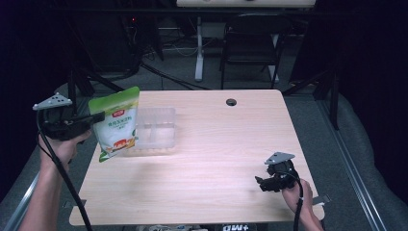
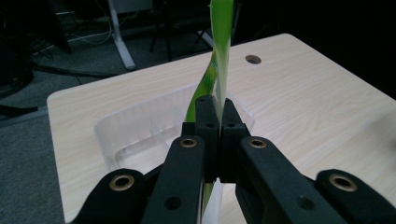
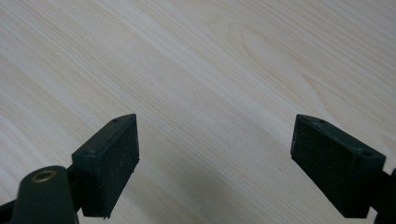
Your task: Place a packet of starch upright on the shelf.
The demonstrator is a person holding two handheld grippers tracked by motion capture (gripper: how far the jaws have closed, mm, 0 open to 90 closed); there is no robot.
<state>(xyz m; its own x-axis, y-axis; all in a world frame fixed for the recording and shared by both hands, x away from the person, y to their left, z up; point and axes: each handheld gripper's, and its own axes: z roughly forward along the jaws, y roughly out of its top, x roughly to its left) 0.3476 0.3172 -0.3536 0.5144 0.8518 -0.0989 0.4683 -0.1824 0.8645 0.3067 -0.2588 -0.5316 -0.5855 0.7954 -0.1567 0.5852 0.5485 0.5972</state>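
A green and white snack pouch (image 1: 117, 123) hangs upright above the table's left side, just in front of a clear plastic tray (image 1: 161, 126). My left gripper (image 1: 98, 117) is shut on the pouch's left edge. In the left gripper view the thin pouch (image 2: 221, 42) rises edge-on from between the closed pads (image 2: 207, 122), with the clear tray (image 2: 135, 128) behind it. My right gripper (image 1: 261, 183) rests low near the table's front right, held by a hand. Its jaws stand wide open over bare wood (image 3: 210, 93), nothing between them.
The light wooden table (image 1: 216, 144) has a round cable hole (image 1: 231, 102) near its far edge. A black chair (image 1: 252, 43) and desk legs stand on the floor beyond. Dark curtains flank both sides.
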